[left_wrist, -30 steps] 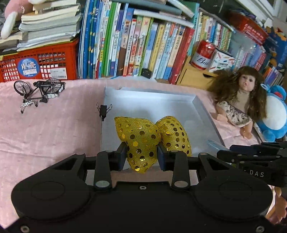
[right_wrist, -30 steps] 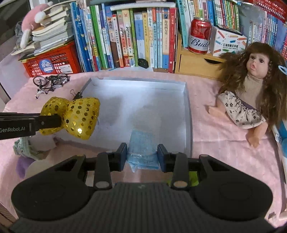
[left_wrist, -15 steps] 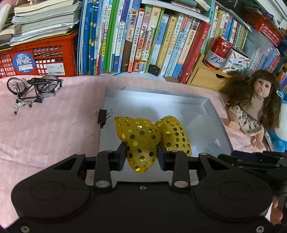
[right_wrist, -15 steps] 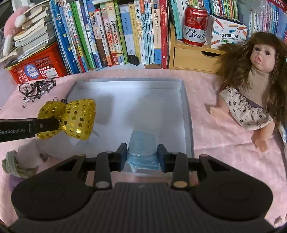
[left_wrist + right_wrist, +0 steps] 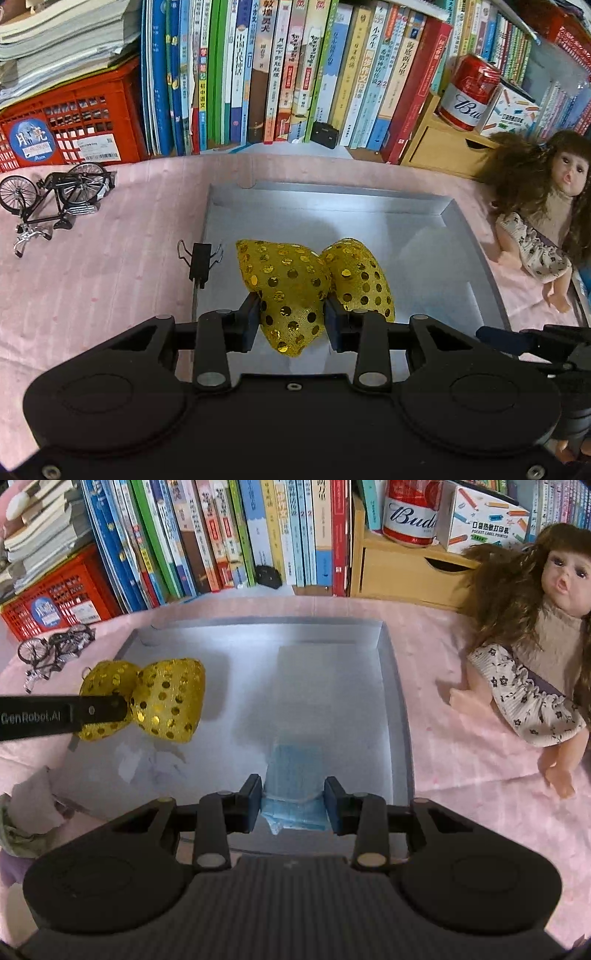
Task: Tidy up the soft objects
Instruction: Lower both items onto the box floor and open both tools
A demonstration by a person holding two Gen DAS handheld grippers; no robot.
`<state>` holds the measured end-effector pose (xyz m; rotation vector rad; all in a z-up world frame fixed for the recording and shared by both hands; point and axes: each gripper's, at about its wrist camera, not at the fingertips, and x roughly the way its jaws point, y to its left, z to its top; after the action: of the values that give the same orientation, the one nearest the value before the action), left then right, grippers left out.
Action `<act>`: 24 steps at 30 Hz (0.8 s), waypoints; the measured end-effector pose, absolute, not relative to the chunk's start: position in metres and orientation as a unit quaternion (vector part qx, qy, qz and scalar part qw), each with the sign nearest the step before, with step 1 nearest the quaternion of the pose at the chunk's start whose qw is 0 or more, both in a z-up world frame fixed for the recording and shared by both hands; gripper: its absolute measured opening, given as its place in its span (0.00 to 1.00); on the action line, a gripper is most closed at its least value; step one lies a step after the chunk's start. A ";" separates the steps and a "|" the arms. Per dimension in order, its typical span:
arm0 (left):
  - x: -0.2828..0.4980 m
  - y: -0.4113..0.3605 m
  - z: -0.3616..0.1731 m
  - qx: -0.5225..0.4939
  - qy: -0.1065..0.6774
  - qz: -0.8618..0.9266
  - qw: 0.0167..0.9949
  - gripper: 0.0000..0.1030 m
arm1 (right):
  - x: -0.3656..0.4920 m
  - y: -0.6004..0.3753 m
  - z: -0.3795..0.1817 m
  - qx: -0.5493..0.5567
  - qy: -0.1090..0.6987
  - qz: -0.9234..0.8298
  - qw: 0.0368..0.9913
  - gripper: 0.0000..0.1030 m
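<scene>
A stuffed gold sequinned bow (image 5: 306, 280) hangs over the left part of the grey tray (image 5: 476, 236), with my left gripper (image 5: 291, 321) shut on its lower lobe. From the right wrist view the same bow (image 5: 162, 705) shows at the left, above the tray (image 5: 395, 686), pinched by the left gripper's black fingers (image 5: 92, 712). My right gripper (image 5: 293, 801) is shut on a light blue soft packet (image 5: 293, 775), held over the tray's near middle. The right gripper's dark fingers (image 5: 532, 339) reach in at the lower right of the left wrist view.
A long-haired doll (image 5: 532, 657) lies on the pink cloth right of the tray. A model bicycle (image 5: 51, 195) and a black binder clip (image 5: 201, 258) are left of it. Books, a red crate (image 5: 70, 129), a wooden drawer box (image 5: 402, 572) and a can (image 5: 410, 513) line the back. Crumpled cloth (image 5: 18, 830) lies near left.
Both grippers have moved forward and lower over the tray, carrying the bow and the blue packet. The tray and the back row of books look nearer now.
</scene>
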<state>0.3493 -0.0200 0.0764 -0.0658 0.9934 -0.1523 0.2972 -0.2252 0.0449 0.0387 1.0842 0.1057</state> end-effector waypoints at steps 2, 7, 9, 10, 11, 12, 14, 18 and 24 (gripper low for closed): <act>0.354 -0.019 0.072 -0.034 0.480 -0.073 0.874 0.34 | 0.298 -0.224 0.042 0.013 0.519 0.050 0.853 0.41; 0.363 -0.021 0.060 -0.036 0.495 -0.076 0.865 0.34 | 0.303 -0.223 0.034 0.012 0.530 0.050 0.846 0.41; 0.365 -0.022 0.056 -0.033 0.497 -0.075 0.864 0.35 | 0.305 -0.222 0.032 0.009 0.535 0.050 0.843 0.41; 0.367 -0.022 0.054 -0.032 0.499 -0.074 0.863 0.35 | 0.306 -0.222 0.030 0.008 0.537 0.050 0.842 0.41; 0.368 -0.021 0.052 -0.032 0.501 -0.073 0.862 0.36 | 0.307 -0.221 0.029 0.007 0.538 0.050 0.841 0.41; 0.370 -0.021 0.050 -0.034 0.502 -0.073 0.861 0.36 | 0.307 -0.221 0.027 0.007 0.540 0.050 0.840 0.41; 0.371 -0.021 0.046 -0.035 0.505 -0.070 0.860 0.38 | 0.308 -0.222 0.025 0.008 0.543 0.051 0.838 0.45; 0.373 -0.018 0.043 -0.037 0.504 -0.066 0.860 0.44 | 0.309 -0.222 0.021 0.010 0.545 0.050 0.837 0.50; 0.365 -0.019 0.054 -0.028 0.494 -0.074 0.866 0.59 | 0.308 -0.226 0.029 0.020 0.538 0.052 0.841 0.61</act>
<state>0.3647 -0.0192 0.0545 -0.0583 1.0344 -0.1552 0.3076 -0.2255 0.0288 0.0428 1.1379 0.1090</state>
